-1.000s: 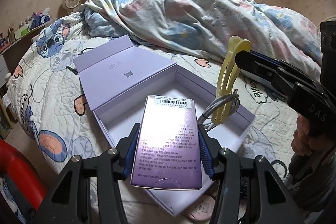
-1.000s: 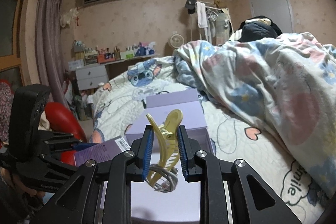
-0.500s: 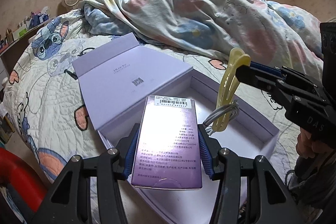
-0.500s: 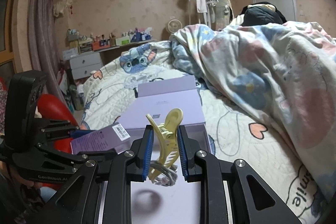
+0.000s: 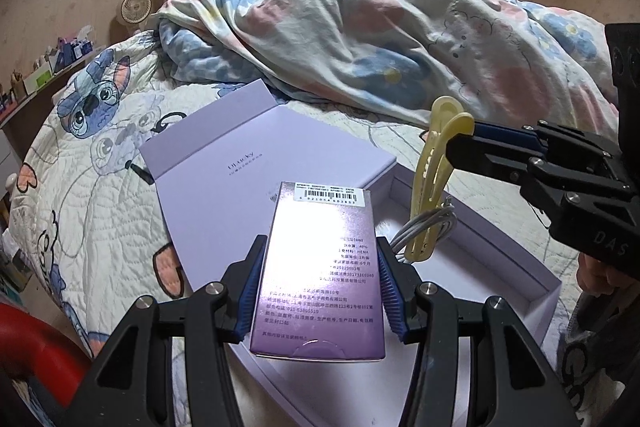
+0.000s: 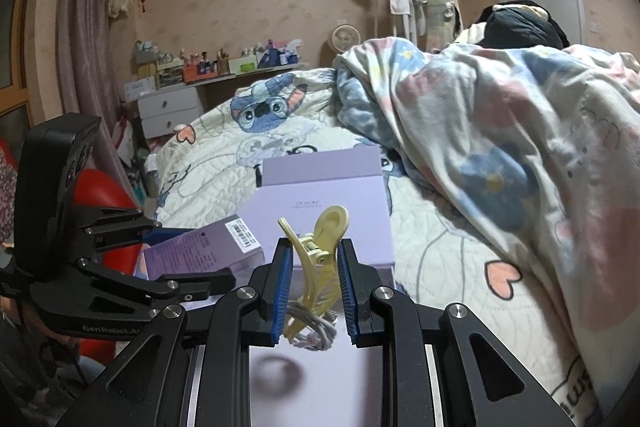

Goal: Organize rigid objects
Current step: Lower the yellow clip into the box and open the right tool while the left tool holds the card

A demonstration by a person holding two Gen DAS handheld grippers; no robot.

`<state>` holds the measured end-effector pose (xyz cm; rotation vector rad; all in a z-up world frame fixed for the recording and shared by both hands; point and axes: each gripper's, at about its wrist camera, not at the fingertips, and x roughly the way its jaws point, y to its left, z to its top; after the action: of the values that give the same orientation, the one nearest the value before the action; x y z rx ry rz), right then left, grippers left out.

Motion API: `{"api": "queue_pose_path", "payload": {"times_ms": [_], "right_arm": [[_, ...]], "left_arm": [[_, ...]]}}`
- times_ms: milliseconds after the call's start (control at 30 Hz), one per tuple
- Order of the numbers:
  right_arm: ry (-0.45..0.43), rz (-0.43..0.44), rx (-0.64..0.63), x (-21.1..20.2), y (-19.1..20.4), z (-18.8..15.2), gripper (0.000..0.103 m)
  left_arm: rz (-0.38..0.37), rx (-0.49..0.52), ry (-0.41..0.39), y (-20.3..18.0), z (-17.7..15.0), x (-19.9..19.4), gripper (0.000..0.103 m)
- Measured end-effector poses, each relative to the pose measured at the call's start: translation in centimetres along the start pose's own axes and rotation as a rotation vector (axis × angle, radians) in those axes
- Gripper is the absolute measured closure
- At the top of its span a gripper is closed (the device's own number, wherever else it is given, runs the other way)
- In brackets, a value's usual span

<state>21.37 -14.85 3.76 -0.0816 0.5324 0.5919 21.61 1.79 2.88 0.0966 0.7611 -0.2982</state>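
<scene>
Bed (image 5: 72,211) with cartoon quilt fills both views; rumpled floral duvet (image 5: 400,39) heaped on far side. Lilac gift box (image 5: 536,291) sits open on quilt at near edge, lid (image 5: 248,163) folded back flat to far left, tray interior white. Left gripper (image 5: 320,291) over near-left part of tray, fingers clamped on sides of purple carton (image 5: 320,267), barcode label at its far end, carton held above tray. Right gripper (image 6: 312,291) over tray, fingers pressed together on yellow hair claw (image 6: 320,259). Claw hangs upright, its teeth holding a coiled grey cable (image 6: 316,331). Cable's shadow falls on tray floor below.
</scene>
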Motion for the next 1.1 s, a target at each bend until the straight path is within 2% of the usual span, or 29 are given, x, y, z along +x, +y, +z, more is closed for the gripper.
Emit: {"api": "queue_pose_path", "payload": {"times_ms": [267,433,700,1100], "right_arm": [[0.019,0.024,-0.023,2.1,-0.1,0.9,0.08],[0.049,0.048,-0.011,3.5,-0.1,0.7,0.08],[0.113,0.044,-0.022,5.3,0.1,0.1,0.081],[0.279,0.0,-0.023,7.1,-0.5,-1.1,0.081]], "left_arm": [[0.026,0.019,-0.005,0.3,0.9,0.9,0.052],[-0.013,-0.001,0.016,0.5,0.4,1.7,0.052],[-0.021,-0.012,0.06,0.2,-0.8,3.2,0.052],[-0.049,-0.032,0.123,-0.2,-1.8,5.2,0.052]]}}
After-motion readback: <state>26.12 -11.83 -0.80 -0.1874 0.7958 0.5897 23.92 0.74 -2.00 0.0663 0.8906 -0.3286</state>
